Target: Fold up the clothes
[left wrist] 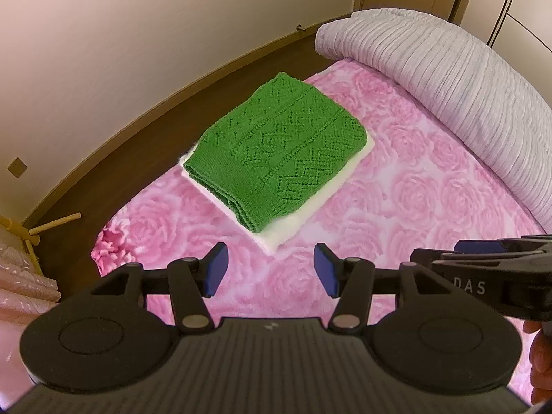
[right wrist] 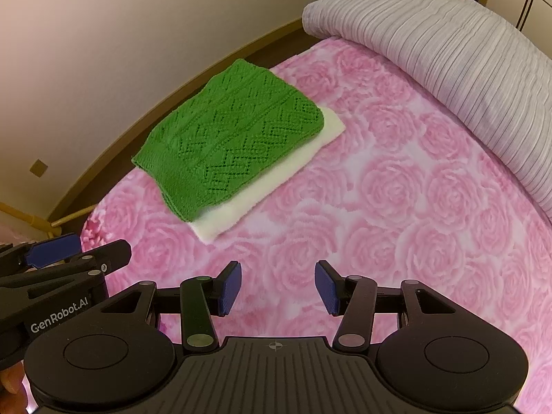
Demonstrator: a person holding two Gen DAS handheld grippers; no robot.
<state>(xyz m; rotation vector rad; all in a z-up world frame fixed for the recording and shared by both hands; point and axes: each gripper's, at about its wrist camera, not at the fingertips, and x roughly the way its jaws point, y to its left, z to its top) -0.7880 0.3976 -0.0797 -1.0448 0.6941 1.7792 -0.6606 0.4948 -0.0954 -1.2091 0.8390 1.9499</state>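
A: Entry. The green knitted garment [left wrist: 272,146] lies folded into a compact rectangle on the pink rose-patterned bedspread [left wrist: 396,186], on top of a folded white cloth [left wrist: 286,231]. The white cloth shows as a border along the near and right edges of the green piece.

B: Position on the bed?

A: Toward the far-left side, near the bed edge by the brown floor strip [left wrist: 114,127] and the cream wall [left wrist: 120,34]. A grey ribbed duvet [left wrist: 459,79] is bunched along the right side, well apart from the stack.

B: State of the tongs?

A: The left gripper [left wrist: 270,270] has its blue pads [left wrist: 217,270] standing wide apart, with nothing between them but bedspread. The right gripper [right wrist: 277,288] is the same: jaws spread, empty, above the bedspread. Both sit short of the stack, not touching it.

B: Relative placement?

A: Side by side. The right gripper enters the left wrist view at the right edge, the left gripper enters the right wrist view at the left edge. A wooden rack [left wrist: 31,231] stands on the floor at far left.
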